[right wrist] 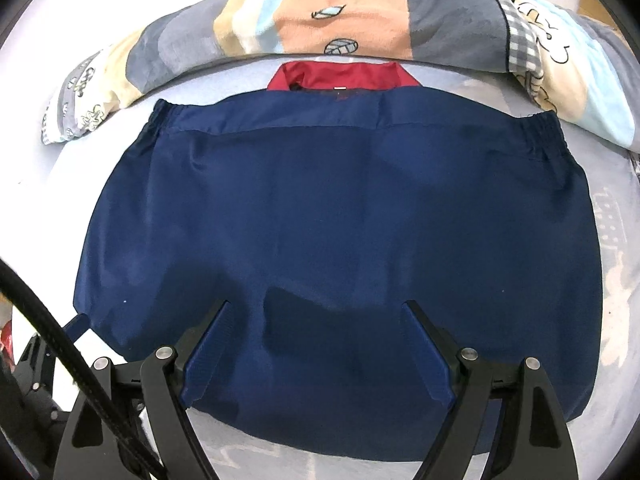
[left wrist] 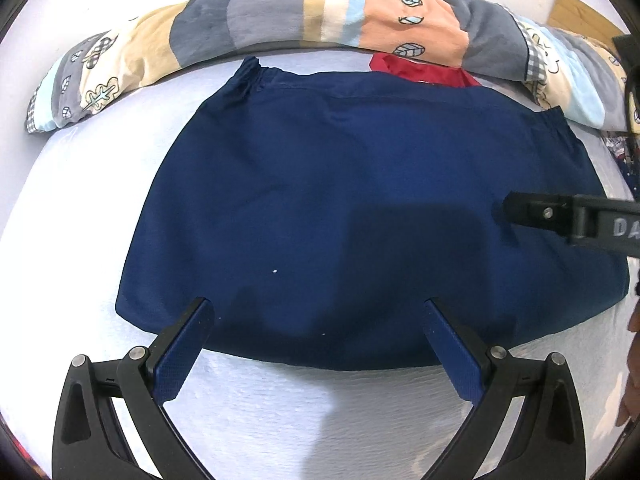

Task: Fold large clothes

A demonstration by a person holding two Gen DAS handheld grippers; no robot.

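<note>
A navy blue garment [left wrist: 360,208] lies folded flat on the pale bed sheet [left wrist: 80,208], its elastic hem at the far edge and a red collar [left wrist: 420,70] peeping out behind it. My left gripper [left wrist: 318,304] hovers open over the garment's near edge, nothing between its blue pads. In the right wrist view the same navy garment [right wrist: 340,220] fills the middle, with the red collar [right wrist: 340,76] beyond it. My right gripper [right wrist: 316,306] stands wide open above the near part of the cloth, empty. Its finger [left wrist: 532,212] reaches in from the right in the left wrist view.
A rolled patchwork quilt [left wrist: 280,16] in grey, tan and orange curves along the far side of the bed, seen too as the quilt [right wrist: 360,12] in the right wrist view. A black cable [right wrist: 60,344] crosses the lower left there. A hand's edge [left wrist: 632,360] shows at right.
</note>
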